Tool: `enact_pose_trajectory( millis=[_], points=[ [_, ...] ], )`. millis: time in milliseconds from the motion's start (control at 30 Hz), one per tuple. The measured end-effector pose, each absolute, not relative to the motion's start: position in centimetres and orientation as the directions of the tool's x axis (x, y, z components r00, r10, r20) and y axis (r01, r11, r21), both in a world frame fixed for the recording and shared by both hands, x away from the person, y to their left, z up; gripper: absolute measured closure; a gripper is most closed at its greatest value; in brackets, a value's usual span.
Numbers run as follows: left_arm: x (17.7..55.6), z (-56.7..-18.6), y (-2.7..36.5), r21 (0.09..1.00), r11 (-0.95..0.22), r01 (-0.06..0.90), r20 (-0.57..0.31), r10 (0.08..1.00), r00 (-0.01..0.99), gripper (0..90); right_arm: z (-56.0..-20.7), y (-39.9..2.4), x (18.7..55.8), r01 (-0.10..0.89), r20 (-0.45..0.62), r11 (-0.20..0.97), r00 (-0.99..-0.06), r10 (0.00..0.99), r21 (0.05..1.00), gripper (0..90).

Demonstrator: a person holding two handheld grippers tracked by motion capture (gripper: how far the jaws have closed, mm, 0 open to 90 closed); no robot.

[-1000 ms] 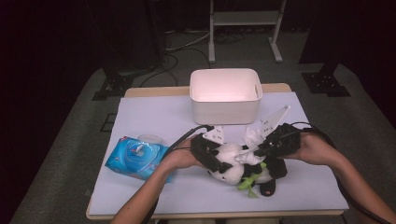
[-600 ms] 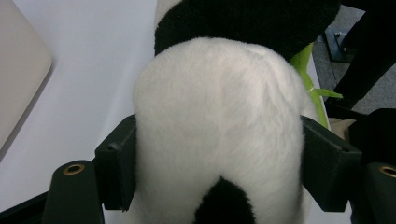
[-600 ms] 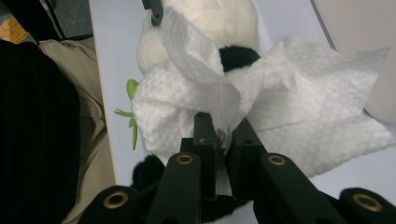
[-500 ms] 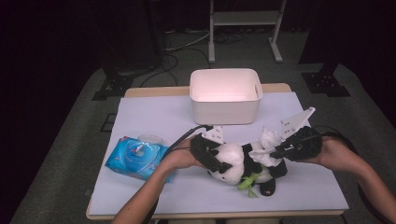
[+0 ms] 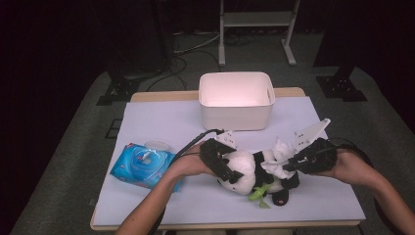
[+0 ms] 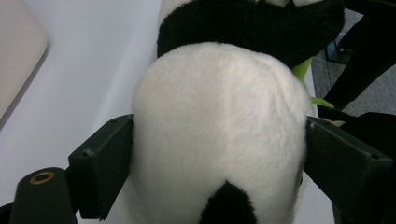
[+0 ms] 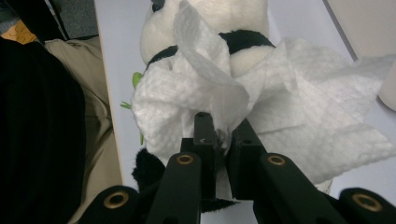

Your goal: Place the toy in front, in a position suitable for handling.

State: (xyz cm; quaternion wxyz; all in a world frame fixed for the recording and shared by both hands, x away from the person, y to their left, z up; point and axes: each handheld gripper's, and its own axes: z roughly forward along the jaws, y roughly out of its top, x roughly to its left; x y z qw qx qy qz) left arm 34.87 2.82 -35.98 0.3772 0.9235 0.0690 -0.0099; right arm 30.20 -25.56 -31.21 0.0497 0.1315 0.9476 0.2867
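A black-and-white plush panda [image 5: 244,169] lies on the pale table cover near the front edge. My left gripper [image 5: 230,171] comes in from the left with its jaws on either side of the panda's white head [image 6: 219,116]. Both pads [image 6: 109,158] still touch the fur, though the jaws have just been opening. My right gripper [image 5: 288,164] is at the panda's right side, shut on a crumpled white wipe [image 7: 299,116]. The wipe [image 5: 281,154] drapes over the panda's body [image 7: 219,18]. The right gripper's jaws [image 7: 223,126] pinch its folded middle.
A white rectangular bin [image 5: 236,100] stands at the back centre of the table. A blue pack of wet wipes [image 5: 143,164] lies at the left, beside my left forearm. The table's front edge [image 5: 220,226] runs just below the panda.
My right gripper has moved to the right with the wipe, off the panda's middle toward its right side. The left hand has stayed on the head.
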Motion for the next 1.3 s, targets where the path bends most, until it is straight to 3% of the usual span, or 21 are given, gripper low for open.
enact_pose_trajectory(
  millis=[67, 233, 400, 900, 1100, 1300],
  points=[
    [34.8, -35.9, 2.9, 0.691, -0.71, 0.136, -0.074, 0.118, 0.99, 13.8, -31.2, -25.4, 30.0, 0.215, -0.021, 0.802, -0.962, 0.273, 0.556, 82.6],
    [34.4, -35.9, 2.7, 0.694, -0.712, 0.107, -0.038, 0.113, 0.993, 24.9, -30.6, -24.5, 29.7, 0.18, -0.046, 0.809, -0.968, 0.247, 0.56, 82.6],
    [34.3, -35.8, 2.7, 0.696, -0.712, 0.09, -0.021, 0.106, 0.994, 26.0, -30.6, -22.0, 29.8, 0.125, -0.055, 0.829, -0.981, 0.184, 0.545, 82.6],
    [34.3, -36.2, 2.9, 0.714, -0.692, 0.103, -0.037, 0.109, 0.993, 24.6, -31.7, -18.8, 31.5, 0.1, -0.05, 0.847, -0.988, 0.147, 0.522, 82.7],
    [34.5, -36.1, 2.7, 0.707, -0.688, 0.164, -0.097, 0.135, 0.986, 12.4, -32.2, -19.5, 31.1, 0.128, -0.026, 0.832, -0.985, 0.168, 0.539, 83.0],
    [34.4, -36.2, 2.6, 0.699, -0.696, 0.165, -0.121, 0.113, 0.986, 12.9, -32.3, -19.3, 30.2, 0.106, -0.032, 0.842, -0.989, 0.145, 0.529, 83.1]
  ],
)
